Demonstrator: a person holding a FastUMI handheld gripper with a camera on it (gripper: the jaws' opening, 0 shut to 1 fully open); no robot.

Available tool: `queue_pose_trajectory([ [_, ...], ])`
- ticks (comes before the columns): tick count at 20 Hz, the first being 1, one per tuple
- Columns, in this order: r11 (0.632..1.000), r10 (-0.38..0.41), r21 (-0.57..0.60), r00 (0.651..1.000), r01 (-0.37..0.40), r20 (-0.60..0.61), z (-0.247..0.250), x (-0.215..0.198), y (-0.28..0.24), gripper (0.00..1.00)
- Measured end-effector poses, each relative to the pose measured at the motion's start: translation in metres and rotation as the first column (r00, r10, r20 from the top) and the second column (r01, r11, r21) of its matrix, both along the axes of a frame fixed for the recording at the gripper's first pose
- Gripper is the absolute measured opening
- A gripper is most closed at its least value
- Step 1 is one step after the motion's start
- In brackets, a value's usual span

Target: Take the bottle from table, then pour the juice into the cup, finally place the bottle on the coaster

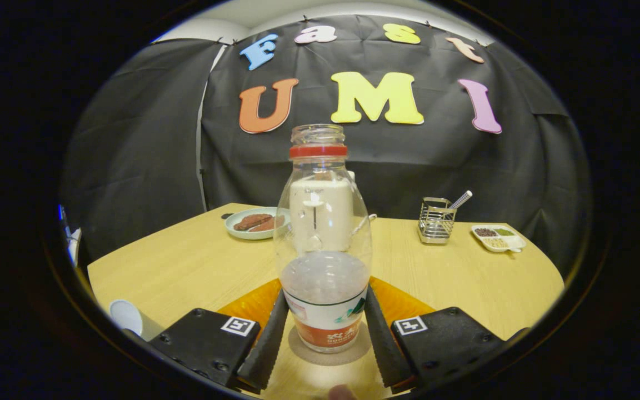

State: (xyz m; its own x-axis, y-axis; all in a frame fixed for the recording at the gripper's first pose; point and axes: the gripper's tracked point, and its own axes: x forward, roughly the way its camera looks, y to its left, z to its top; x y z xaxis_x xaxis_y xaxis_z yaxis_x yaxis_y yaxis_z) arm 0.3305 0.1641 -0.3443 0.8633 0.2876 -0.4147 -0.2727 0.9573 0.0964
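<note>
A clear plastic bottle with a red neck ring and no cap stands upright on a round beige coaster. A little pale juice fills its lower part, above the label. My gripper holds it: both fingertips press against the bottle's lower sides. The coaster lies on the wooden table, with an orange mat showing behind the fingers. A white cup stands beyond the bottle and is seen mostly through its clear wall.
A pale plate with brown food sits at the back left. A wire holder with a utensil and a small divided dish stand at the back right. A white round object lies near the front left edge.
</note>
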Motion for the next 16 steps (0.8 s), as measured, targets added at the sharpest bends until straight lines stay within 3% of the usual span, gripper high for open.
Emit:
queue_pose_trajectory([
  [9,1.000,-0.003,-0.020,1.000,0.004,0.018,-0.0030,0.0002,-0.0024,0.82],
  [16,1.000,-0.002,-0.020,1.000,0.002,0.018,-0.0014,-0.0050,-0.0021,0.95],
])
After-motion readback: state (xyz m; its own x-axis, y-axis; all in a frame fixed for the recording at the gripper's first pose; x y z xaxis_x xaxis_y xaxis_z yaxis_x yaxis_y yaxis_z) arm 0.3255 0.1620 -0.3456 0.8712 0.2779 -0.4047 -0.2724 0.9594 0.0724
